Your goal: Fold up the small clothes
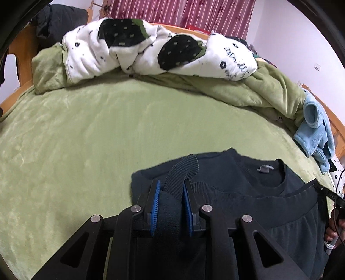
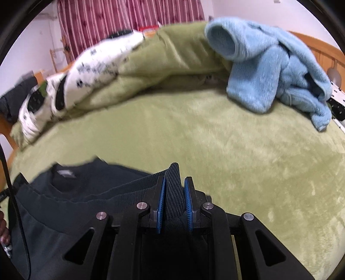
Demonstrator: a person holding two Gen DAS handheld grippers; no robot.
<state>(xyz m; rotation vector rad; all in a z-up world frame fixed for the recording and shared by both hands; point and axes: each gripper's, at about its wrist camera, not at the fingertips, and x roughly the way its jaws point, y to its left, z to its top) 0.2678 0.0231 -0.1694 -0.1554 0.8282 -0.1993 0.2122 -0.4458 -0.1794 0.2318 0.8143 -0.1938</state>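
A dark navy sweater [image 1: 269, 206] lies on the green bed cover [image 1: 86, 140], collar and grey label facing away from me. My left gripper [image 1: 171, 193] is shut on a ribbed edge of the sweater at its left side. My right gripper [image 2: 175, 191] is shut on a ribbed edge of the same sweater [image 2: 75, 206] at its right side. Both hold the ribbed hem folded up towards the collar. A light blue fleece garment [image 2: 269, 71] lies crumpled at the far right of the bed; it also shows in the left wrist view [image 1: 317, 129].
A white, black-patterned duvet [image 1: 151, 49] and a bunched green blanket [image 1: 258, 90] lie along the far side of the bed. A wooden bed frame [image 2: 319, 47] edges the bed. Striped red curtains [image 2: 129, 15] hang behind. A black cable [image 2: 13, 193] hangs at left.
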